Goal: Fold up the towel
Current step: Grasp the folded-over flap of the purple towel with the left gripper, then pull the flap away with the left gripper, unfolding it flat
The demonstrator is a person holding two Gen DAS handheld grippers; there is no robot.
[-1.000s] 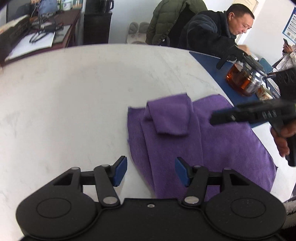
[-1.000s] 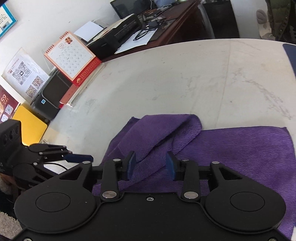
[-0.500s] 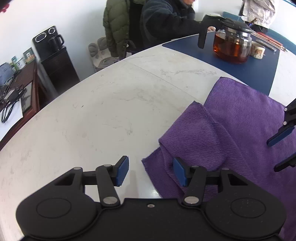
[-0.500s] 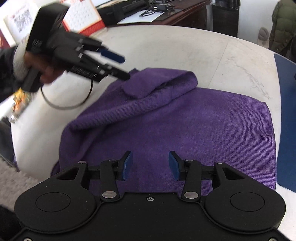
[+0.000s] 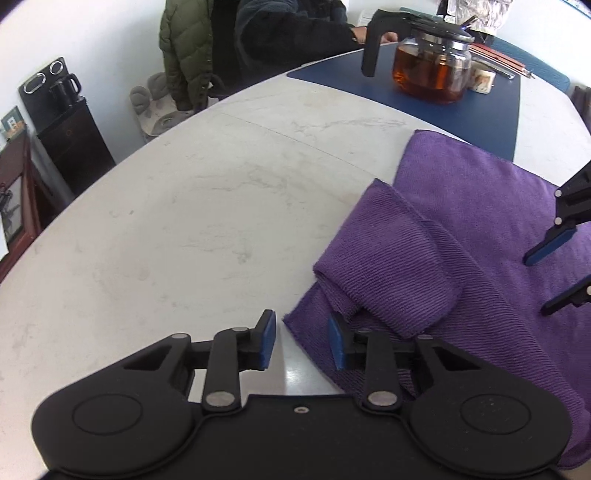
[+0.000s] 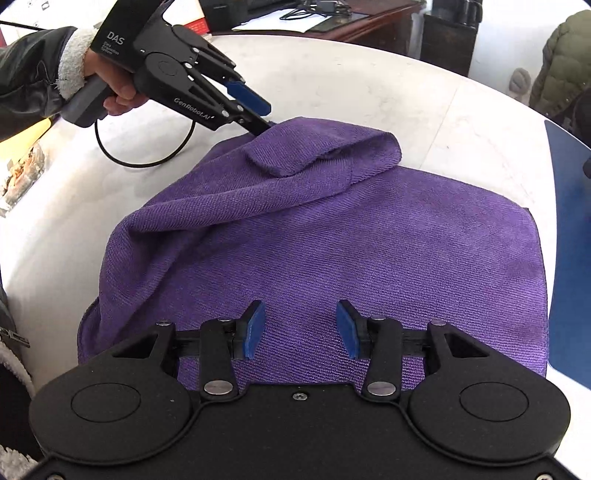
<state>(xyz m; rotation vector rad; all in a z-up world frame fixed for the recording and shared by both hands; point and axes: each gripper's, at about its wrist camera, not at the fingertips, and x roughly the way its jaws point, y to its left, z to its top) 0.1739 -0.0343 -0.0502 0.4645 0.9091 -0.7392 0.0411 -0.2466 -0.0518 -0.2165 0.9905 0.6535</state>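
Observation:
A purple towel [image 5: 476, 236] lies on the white marble table [image 5: 207, 206], with one corner folded over on top of itself [image 6: 317, 147]. My left gripper [image 5: 301, 341] is open, low at the towel's near corner, one finger on each side of the edge. It also shows in the right wrist view [image 6: 258, 116], its lower finger at the folded flap. My right gripper [image 6: 297, 334] is open and empty, above the flat part of the towel [image 6: 369, 251]. Its fingertips [image 5: 546, 251] show at the right of the left wrist view.
A blue mat [image 5: 461, 114] at the far side holds a glass teapot of tea [image 5: 428, 62] and a small cup [image 5: 482, 79]. A seated person in a dark coat [image 5: 288, 33] is behind the table. A desk with cables [image 6: 325, 14] stands further off.
My left gripper has dropped and moved in on the towel's near corner. My right gripper has drawn back over the flat towel and stays open.

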